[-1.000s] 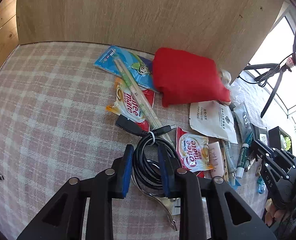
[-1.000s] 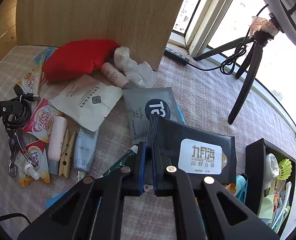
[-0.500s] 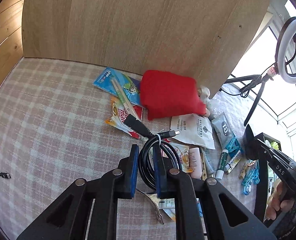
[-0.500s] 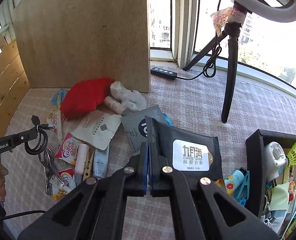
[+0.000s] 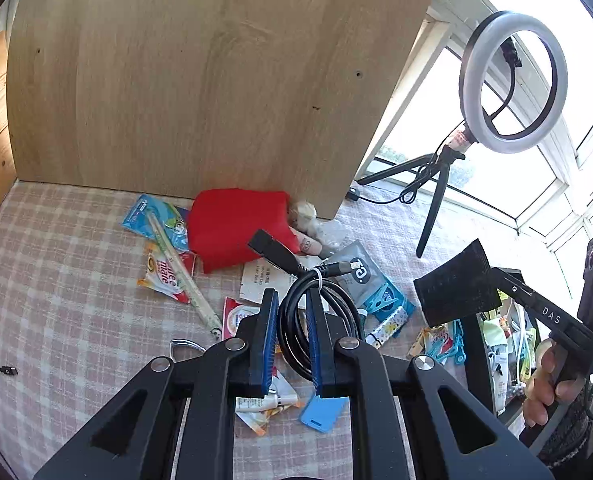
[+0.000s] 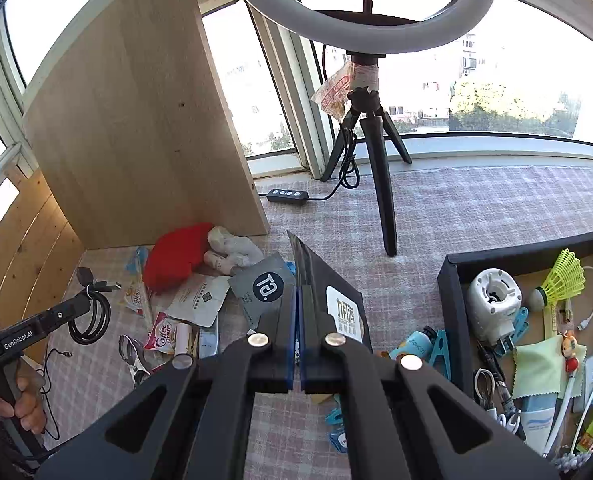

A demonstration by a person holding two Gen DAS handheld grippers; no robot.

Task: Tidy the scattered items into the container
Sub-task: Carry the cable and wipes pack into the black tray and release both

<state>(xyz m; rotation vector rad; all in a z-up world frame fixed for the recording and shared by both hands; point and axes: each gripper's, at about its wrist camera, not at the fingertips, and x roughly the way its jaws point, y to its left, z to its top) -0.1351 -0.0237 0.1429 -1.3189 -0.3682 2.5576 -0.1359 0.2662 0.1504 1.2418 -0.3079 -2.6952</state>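
Observation:
My left gripper point(image 5: 292, 312) is shut on a coiled black USB cable point(image 5: 296, 336) and holds it in the air above the scattered items; it also shows in the right wrist view point(image 6: 90, 312). My right gripper point(image 6: 297, 304) is shut on a black snack packet point(image 6: 332, 304) with a white label, lifted off the cloth; the packet also shows in the left wrist view point(image 5: 454, 280). The black box point(image 6: 450, 308) with several items in it stands at the right. A red pouch point(image 5: 236, 228), creamer sachets point(image 5: 164, 280) and a grey sachet point(image 5: 356, 272) lie on the checked cloth.
A wooden board point(image 5: 200, 80) stands upright behind the pile. A ring light on a tripod point(image 6: 376, 152) stands on the cloth near the window, with its cable and remote point(image 6: 288, 196). Blue clothes pegs point(image 6: 436, 348) lie beside the box. A loose thin cable point(image 5: 0, 370) lies at the left.
Both grippers have risen away from the cloth. The left one shut on the cable coil and lifted it; the right one carried the black packet up and towards the box.

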